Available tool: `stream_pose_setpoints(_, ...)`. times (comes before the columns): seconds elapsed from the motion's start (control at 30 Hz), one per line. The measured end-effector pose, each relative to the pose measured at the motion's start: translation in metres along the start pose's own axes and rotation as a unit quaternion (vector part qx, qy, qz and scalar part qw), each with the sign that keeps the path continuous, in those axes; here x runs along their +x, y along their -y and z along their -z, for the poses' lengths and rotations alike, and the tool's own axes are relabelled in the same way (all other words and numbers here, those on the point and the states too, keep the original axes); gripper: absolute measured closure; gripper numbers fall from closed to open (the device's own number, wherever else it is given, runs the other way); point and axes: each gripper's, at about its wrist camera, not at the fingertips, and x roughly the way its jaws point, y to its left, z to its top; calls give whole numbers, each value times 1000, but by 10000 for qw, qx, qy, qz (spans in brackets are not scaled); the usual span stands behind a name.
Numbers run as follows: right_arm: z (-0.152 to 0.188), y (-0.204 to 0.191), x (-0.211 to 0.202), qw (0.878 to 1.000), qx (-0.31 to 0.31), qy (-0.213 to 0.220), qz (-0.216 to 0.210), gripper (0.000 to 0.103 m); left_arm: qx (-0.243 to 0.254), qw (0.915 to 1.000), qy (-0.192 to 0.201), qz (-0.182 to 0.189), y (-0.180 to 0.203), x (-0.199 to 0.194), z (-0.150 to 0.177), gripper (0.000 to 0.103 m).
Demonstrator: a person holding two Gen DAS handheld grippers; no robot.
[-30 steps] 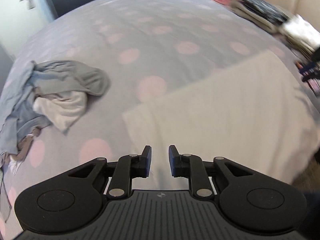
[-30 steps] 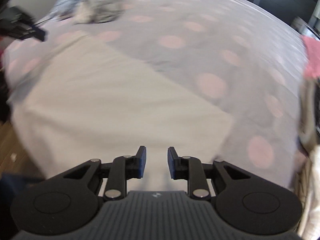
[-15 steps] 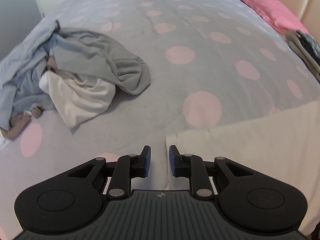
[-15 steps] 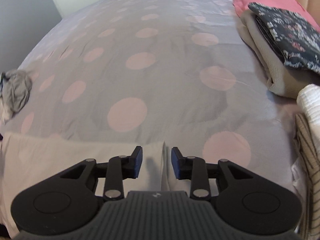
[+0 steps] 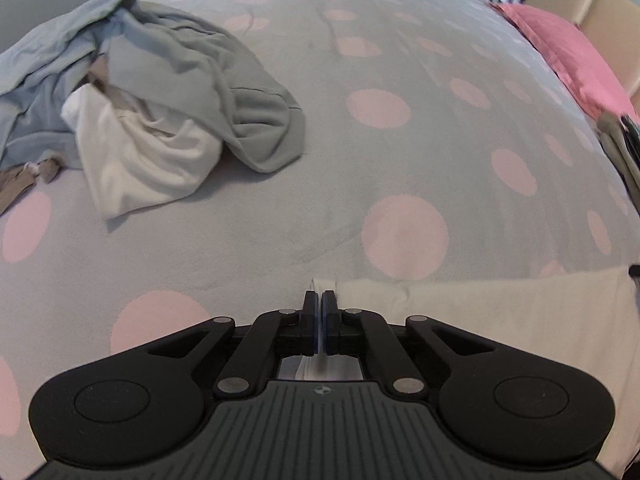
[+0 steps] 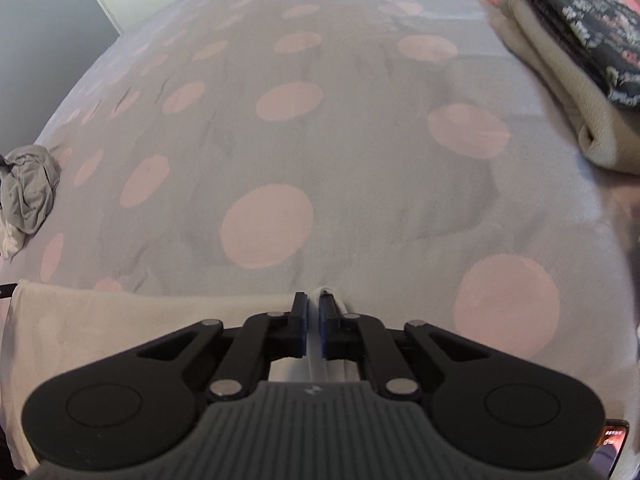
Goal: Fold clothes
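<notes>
Two grippers, both clamped on the same cream-white cloth garment (image 5: 480, 312), which lies flat along the near edge of the grey bedspread with pink dots (image 5: 400, 168).

My left gripper (image 5: 320, 304): jaws pressed together on the garment's left corner, a thin fold of fabric showing between the pads and just ahead of the tips. Cloth stretches away to the right from there.

My right gripper (image 6: 314, 308): jaws nearly together, pinching a white ridge of the garment's right corner; the fabric runs off to the left in this view (image 6: 140, 320).

Left wrist view, far left: loose heap of unfolded laundry (image 5: 160, 92), grey and pale blue pieces draped over a white one, well apart from the garment. Same heap shows small at the left edge of the right wrist view (image 6: 28, 192).

Right wrist view, upper right: folded beige cloth (image 6: 560, 80) with a dark floral folded piece (image 6: 580, 28) resting on it, well apart from my gripper. Pink pillow (image 5: 568, 56) lies at the far right end of the bed. At the bottom right corner, a lit phone screen (image 6: 612, 444), partly cut off.
</notes>
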Motion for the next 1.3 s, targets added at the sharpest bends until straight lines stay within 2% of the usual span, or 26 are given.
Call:
stream_pose_setpoints(0.07, -1, -1, -6, 9999, -17, 117, 62, 97, -65, 9998, 137, -132, -3, -6, -1, 103)
stream_pose_setpoints(0.27, -4, -3, -15, 9994, -44, 269, 224, 98, -122, 9988, 431, -179, -2, -23, -2, 103)
stream_pose_setpoints(0.37, -6, -4, -19, 9992, -73, 277, 269, 98, 61, 9993, 280, -251, 1, -20, -3, 103)
stream_pose_setpoints(0.43, -7, -2, -14, 9998, -64, 49, 198, 95, 145, 9993, 180, -291, 3, -16, -1, 103)
stream_pose_setpoints(0.5, -7, 2, -13, 9998, 44, -11, 192, 85, 200, 9992, 115, -330, 4, -14, 2, 101)
stream_pose_setpoints(0.53, -5, 4, -14, 9999, 73, -49, 122, 78, 191, 9991, 147, -339, 3, -16, 3, 94)
stream_pose_setpoints(0.57, -4, 7, -15, 9999, 100, -91, 40, 65, 175, 9991, 192, -342, 2, -18, 5, 84)
stream_pose_setpoints(0.63, 1, 10, -18, 9998, 148, -147, -54, 64, 144, 9988, 290, -355, 0, -23, 9, 80)
stream_pose_setpoints(0.77, 13, 16, -22, 9996, 164, -201, 64, 62, 62, 9976, 463, -514, -2, -32, 14, 79)
stream_pose_setpoints(1.03, 40, 43, -12, 9916, 991, -760, -325, 62, -35, 9973, 576, -463, 1, -54, 25, 79)
stream_pose_setpoints(1.13, 47, 39, -6, 9907, 1033, -796, -381, 64, 44, 9972, 567, -477, 7, -57, 29, 79)
stream_pose_setpoints(1.2, 47, 32, -4, 9915, 958, -789, -391, 86, 117, 9973, 553, -479, 12, -56, 32, 79)
stream_pose_setpoints(1.3, 47, 19, -4, 9931, 785, -765, -414, 92, 220, 9970, 511, -536, 18, -55, 37, 79)
